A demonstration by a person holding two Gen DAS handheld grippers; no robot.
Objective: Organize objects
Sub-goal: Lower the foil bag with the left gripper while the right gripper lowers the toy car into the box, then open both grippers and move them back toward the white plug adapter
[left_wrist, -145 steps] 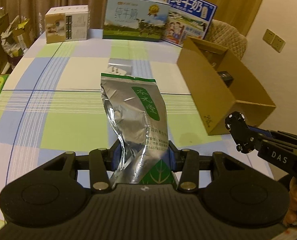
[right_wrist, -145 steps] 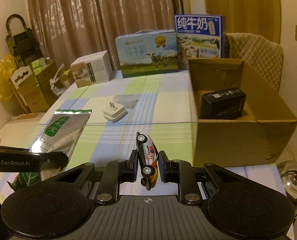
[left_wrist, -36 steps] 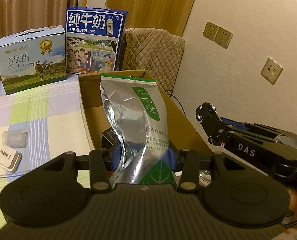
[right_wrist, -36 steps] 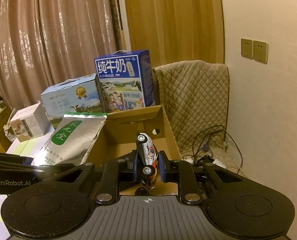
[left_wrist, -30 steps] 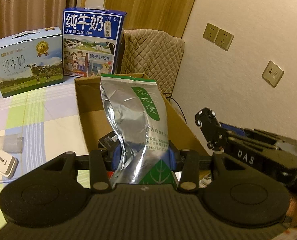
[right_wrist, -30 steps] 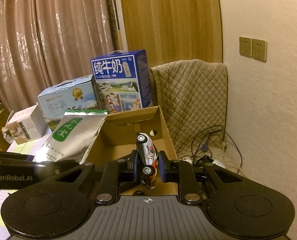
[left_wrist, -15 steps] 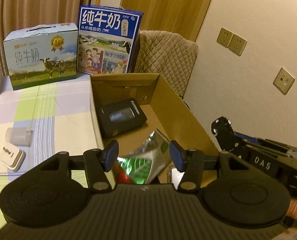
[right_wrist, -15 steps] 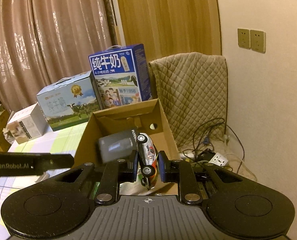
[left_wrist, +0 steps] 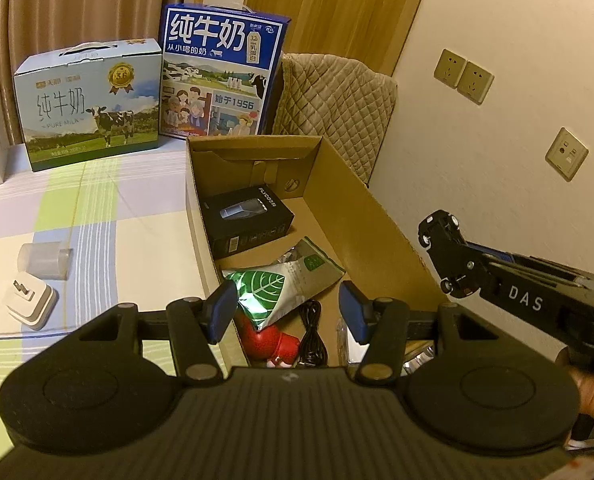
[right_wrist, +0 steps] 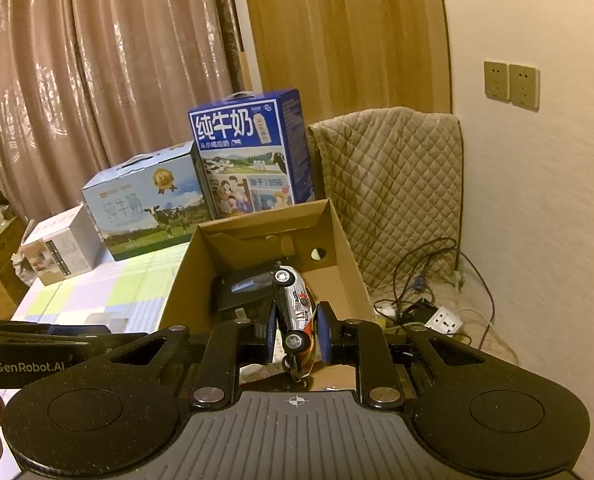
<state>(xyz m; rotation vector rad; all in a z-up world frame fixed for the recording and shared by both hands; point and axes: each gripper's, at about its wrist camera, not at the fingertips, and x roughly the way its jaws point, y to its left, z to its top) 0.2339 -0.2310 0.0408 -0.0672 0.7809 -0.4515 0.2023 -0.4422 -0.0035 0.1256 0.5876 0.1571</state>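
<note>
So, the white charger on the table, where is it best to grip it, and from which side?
Probably across the two flat sides of the white charger, coming down from above: it lies flat on the tablecloth with its prongs up, and the translucent cup crowds its far side.

box [left_wrist: 381,216] open-topped, centre of left wrist frame | near end crowded: foil pouch [left_wrist: 293,280], red item [left_wrist: 269,340], black cable [left_wrist: 313,332] | far end: black carton [left_wrist: 249,216] against left wall | bare floor strip along right wall, mid frame | tablecloth left: charger [left_wrist: 29,300], clear cup [left_wrist: 43,260]; milk cartons [left_wrist: 217,72] upper left block far edge
</note>
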